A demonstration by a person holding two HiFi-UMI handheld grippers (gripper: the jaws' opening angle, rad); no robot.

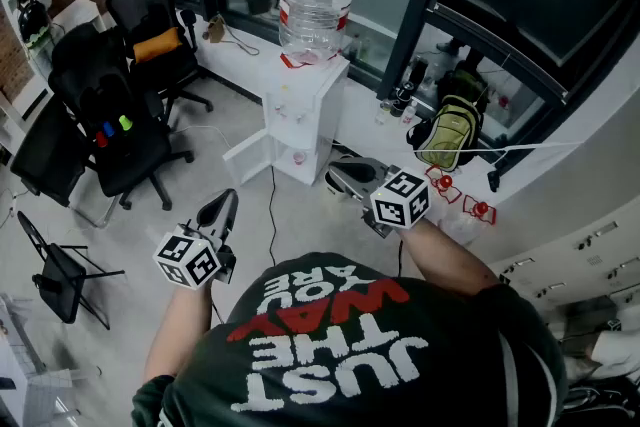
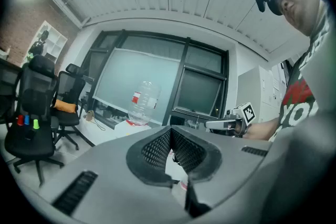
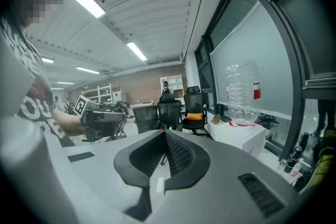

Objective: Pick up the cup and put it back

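A white water dispenser (image 1: 300, 110) with an empty clear bottle (image 1: 316, 0) on top stands against the window ledge, its lower door swung open. Small pale things sit in its recesses (image 1: 297, 156); I cannot tell whether one is the cup. My left gripper (image 1: 219, 212) is held over the floor left of the dispenser, jaws shut and empty. The right gripper (image 1: 350, 177) hovers just right of the dispenser's base, also shut on nothing. In the left gripper view the pads meet at the left gripper's tip (image 2: 169, 130), with the bottle (image 2: 143, 102) beyond. The right gripper (image 3: 165, 134) shows closed pads too.
Black office chairs (image 1: 120, 130) crowd the left, one with an orange cushion (image 1: 158, 45). A green backpack (image 1: 448, 130) and small bottles (image 1: 400, 98) rest on the ledge at right. A cable (image 1: 272, 215) runs over the grey floor. A folding chair (image 1: 58, 270) stands lower left.
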